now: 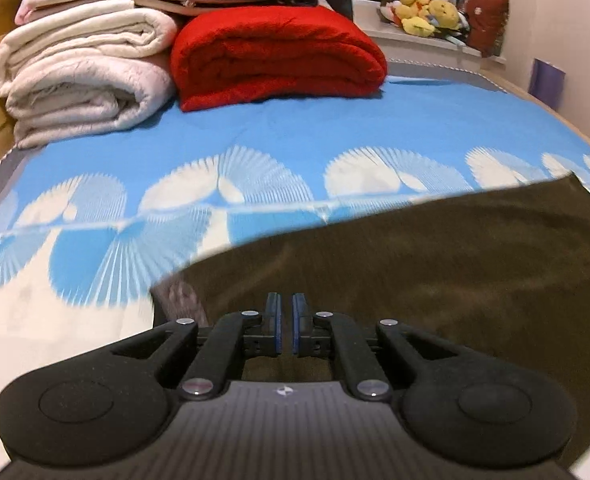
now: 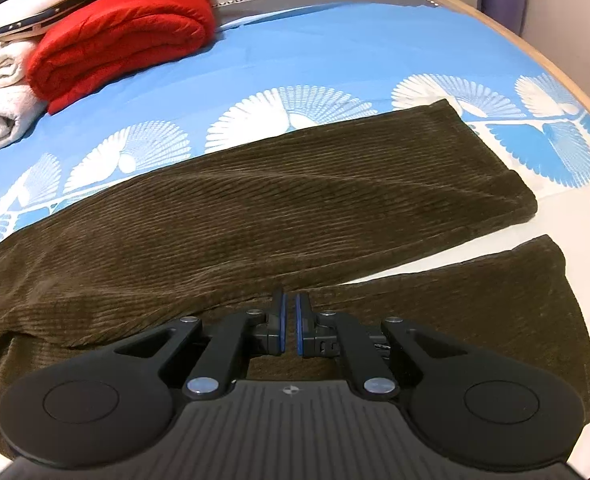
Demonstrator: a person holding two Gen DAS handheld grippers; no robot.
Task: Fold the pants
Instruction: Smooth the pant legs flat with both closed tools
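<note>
Olive-brown corduroy pants (image 2: 279, 208) lie flat across the lower half of the right wrist frame on the blue-and-white bedsheet (image 2: 335, 48), legs splayed toward the right with both hems visible, far from the red blanket (image 2: 123, 32) at upper left. The right gripper (image 2: 289, 326) and the left gripper (image 1: 283, 324) each hover low over the cloth with jaws nearly closed, a narrow slit between the blue pads and nothing visibly pinched. The ribbed fabric looks thick, limp and fairly weighty, unlikely to slip, so I would pinch the near leg's hem and the waistband edge.
</note>
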